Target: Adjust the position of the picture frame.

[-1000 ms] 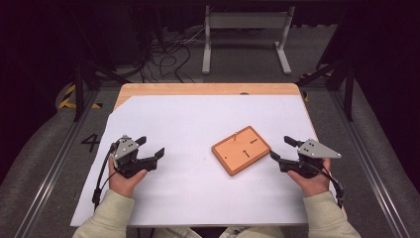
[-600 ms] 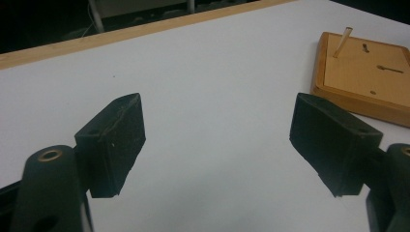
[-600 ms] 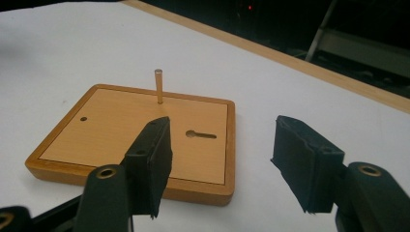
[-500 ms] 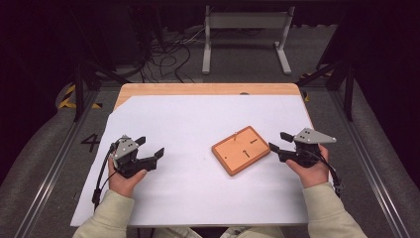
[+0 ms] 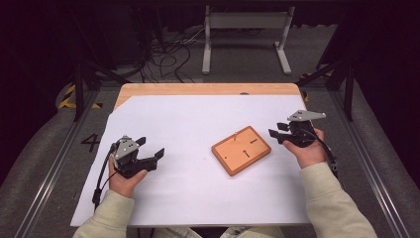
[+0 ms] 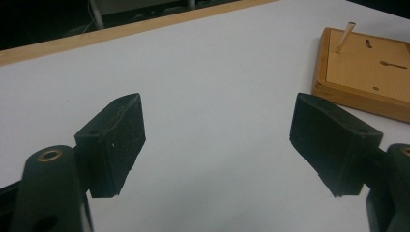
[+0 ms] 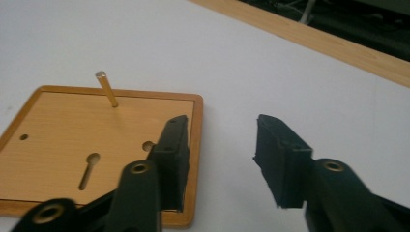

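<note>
While the left claw [image 5: 151,148] rests low over the white sheet [image 5: 198,129] near the tabletop's [image 5: 208,89] left side, its two black pads [image 6: 116,140] stand wide apart with nothing but bare paper between them, so it is released. The hand [image 5: 124,178] holding it comes up from the near edge in a cream sleeve [image 5: 106,218], and a black cable [image 5: 101,173] trails from the claw's body back along the wrist. From this claw's own view the wooden board [image 6: 367,72] lies ahead and off to the right, well apart from the pads, with a thin peg [image 6: 344,36] leaning up from its far corner.

To the right of the left claw, roughly midway between the two hands, the board [image 5: 241,150] lies flat on the sheet, turned at an angle to the tabletop's edges. It has a raised rim, a keyhole-shaped slot [image 7: 88,170] and a few small holes in its face.

Right of the board, the right claw [image 5: 278,135] is held by the other hand [image 5: 308,151], pointing toward the board from just beside its right edge. Its jaws have just been closing and now stand partly apart, with nothing between them, so it too is released. In its own view the left pad [image 7: 172,154] overlaps the board's near right corner, though whether it touches the wood is unclear, while the right pad hangs over bare paper. The metal-tipped peg [image 7: 106,88] stands tilted ahead and to the left of this claw.
</note>
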`<control>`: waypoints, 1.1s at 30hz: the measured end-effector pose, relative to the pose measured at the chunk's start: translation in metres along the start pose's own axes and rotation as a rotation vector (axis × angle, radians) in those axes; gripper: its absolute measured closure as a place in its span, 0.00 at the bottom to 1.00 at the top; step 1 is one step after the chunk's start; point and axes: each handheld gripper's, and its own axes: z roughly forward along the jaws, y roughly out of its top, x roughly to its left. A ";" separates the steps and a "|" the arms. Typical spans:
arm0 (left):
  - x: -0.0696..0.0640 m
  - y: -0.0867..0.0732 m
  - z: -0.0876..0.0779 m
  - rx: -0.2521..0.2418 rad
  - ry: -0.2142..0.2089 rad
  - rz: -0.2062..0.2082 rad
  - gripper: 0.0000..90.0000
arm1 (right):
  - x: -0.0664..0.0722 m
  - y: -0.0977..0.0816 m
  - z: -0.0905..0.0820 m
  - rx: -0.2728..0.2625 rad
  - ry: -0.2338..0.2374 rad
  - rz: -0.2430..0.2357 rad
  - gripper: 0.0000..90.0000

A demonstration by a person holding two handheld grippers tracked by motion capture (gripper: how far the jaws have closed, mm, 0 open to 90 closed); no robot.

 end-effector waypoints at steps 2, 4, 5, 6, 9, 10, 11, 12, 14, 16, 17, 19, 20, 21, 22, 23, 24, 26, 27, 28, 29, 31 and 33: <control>0.000 0.000 0.000 0.002 0.000 0.000 0.23 | -0.003 0.004 0.008 0.046 0.018 0.006 0.73; 0.000 0.000 0.000 0.002 0.000 0.000 0.23 | -0.006 0.007 0.016 0.074 0.017 0.013 0.79; 0.000 0.000 0.000 0.001 0.000 0.000 0.23 | -0.007 0.007 0.020 0.088 0.021 0.019 0.85; 0.000 0.000 0.001 0.001 -0.001 -0.002 0.23 | -0.008 0.008 0.024 0.106 0.022 0.023 0.91; 0.001 -0.001 0.001 0.004 -0.001 -0.001 0.23 | -0.010 0.008 0.038 0.144 0.018 0.026 1.00; 0.001 -0.001 0.001 0.004 0.000 -0.002 0.23 | -0.010 0.007 0.042 0.155 0.016 0.026 1.00; 0.001 -0.001 0.001 0.006 -0.001 -0.005 0.23 | -0.011 0.006 0.045 0.163 0.015 0.027 1.00; 0.001 -0.001 0.001 0.007 -0.001 -0.003 0.23 | -0.012 0.005 0.050 0.173 0.011 0.029 1.00; 0.001 -0.001 0.002 0.008 -0.002 -0.003 0.23 | -0.013 0.003 0.057 0.183 0.007 0.030 1.00; 0.001 -0.001 0.002 0.012 -0.003 -0.005 0.23 | -0.015 0.001 0.063 0.182 0.015 0.034 1.00; 0.001 -0.002 0.002 0.013 -0.003 -0.005 0.23 | -0.015 0.001 0.065 0.184 0.015 0.035 1.00; 0.001 -0.002 0.003 0.016 -0.004 -0.003 0.23 | -0.015 -0.001 0.071 0.183 0.030 0.050 1.00; 0.001 -0.002 0.003 0.016 -0.004 -0.003 0.23 | -0.015 -0.001 0.071 0.183 0.030 0.050 1.00; 0.001 -0.002 0.003 0.015 -0.001 -0.002 0.23 | -0.015 -0.001 0.074 0.183 0.034 0.047 1.00; 0.001 -0.002 0.003 0.015 0.001 -0.003 0.22 | -0.014 -0.002 0.077 0.191 0.036 0.046 1.00; 0.001 -0.002 0.003 0.014 0.002 -0.003 0.22 | -0.013 -0.003 0.080 0.199 0.042 0.039 1.00; 0.002 -0.002 0.003 0.014 0.002 -0.005 0.22 | -0.011 -0.004 0.082 0.203 0.052 0.035 1.00; 0.002 -0.002 0.003 0.014 0.003 -0.005 0.22 | -0.007 -0.004 0.087 0.214 0.069 0.016 1.00; 0.002 -0.002 0.002 0.014 0.003 -0.006 0.22 | -0.005 -0.004 0.088 0.214 0.067 0.007 1.00; 0.002 -0.002 0.003 0.014 0.004 -0.006 0.23 | -0.004 -0.003 0.088 0.220 0.061 -0.002 1.00; 0.001 -0.002 0.003 0.016 0.003 -0.005 0.23 | -0.004 -0.003 0.088 0.221 0.062 0.000 1.00; 0.001 -0.002 0.003 0.016 0.003 -0.004 0.22 | -0.004 -0.003 0.088 0.223 0.064 0.003 1.00; 0.001 -0.002 0.004 0.019 0.002 -0.005 0.22 | -0.004 -0.003 0.088 0.225 0.068 0.004 1.00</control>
